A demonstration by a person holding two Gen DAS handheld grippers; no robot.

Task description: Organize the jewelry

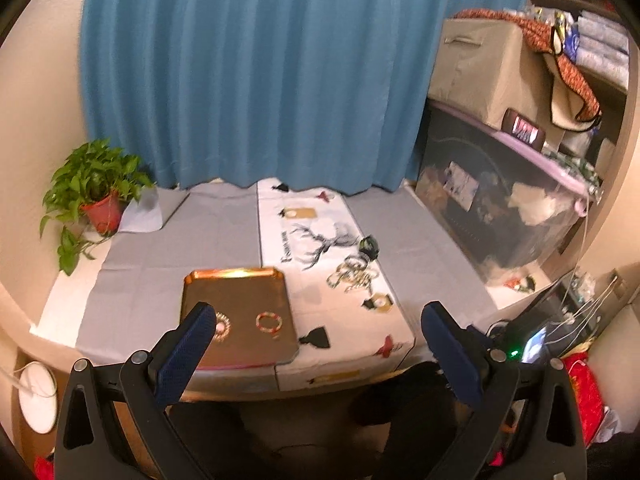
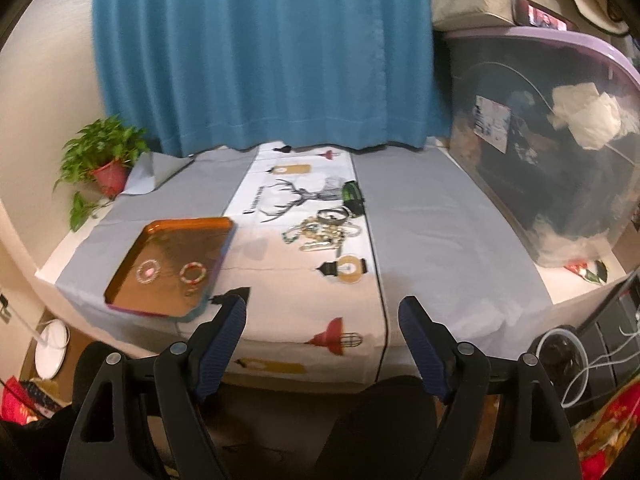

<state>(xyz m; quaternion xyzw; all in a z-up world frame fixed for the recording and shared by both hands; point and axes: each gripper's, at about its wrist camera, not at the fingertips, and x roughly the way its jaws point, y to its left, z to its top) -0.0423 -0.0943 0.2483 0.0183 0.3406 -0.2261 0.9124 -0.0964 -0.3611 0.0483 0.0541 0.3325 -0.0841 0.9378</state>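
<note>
A copper-coloured tray (image 1: 240,292) (image 2: 176,240) lies on the table's left half. Two bracelets rest in it: a pale beaded one (image 1: 221,323) (image 2: 148,271) and a red-and-gold one (image 1: 269,321) (image 2: 193,272). A heap of several bracelets and chains (image 1: 354,276) (image 2: 322,232) lies on the white printed runner (image 1: 320,312) (image 2: 304,292), with a dark green band (image 1: 369,246) (image 2: 352,196) behind it. My left gripper (image 1: 316,320) hangs open above the table's front edge, nothing between its fingers. My right gripper (image 2: 322,312) is open too, at the front edge, apart from the heap.
A potted green plant (image 1: 96,188) (image 2: 106,152) stands at the back left corner. A blue curtain (image 1: 256,72) hangs behind the table. A large clear storage bin with a purple lid (image 1: 504,200) (image 2: 552,152) sits at the right. Cables (image 2: 592,364) and clutter lie below right.
</note>
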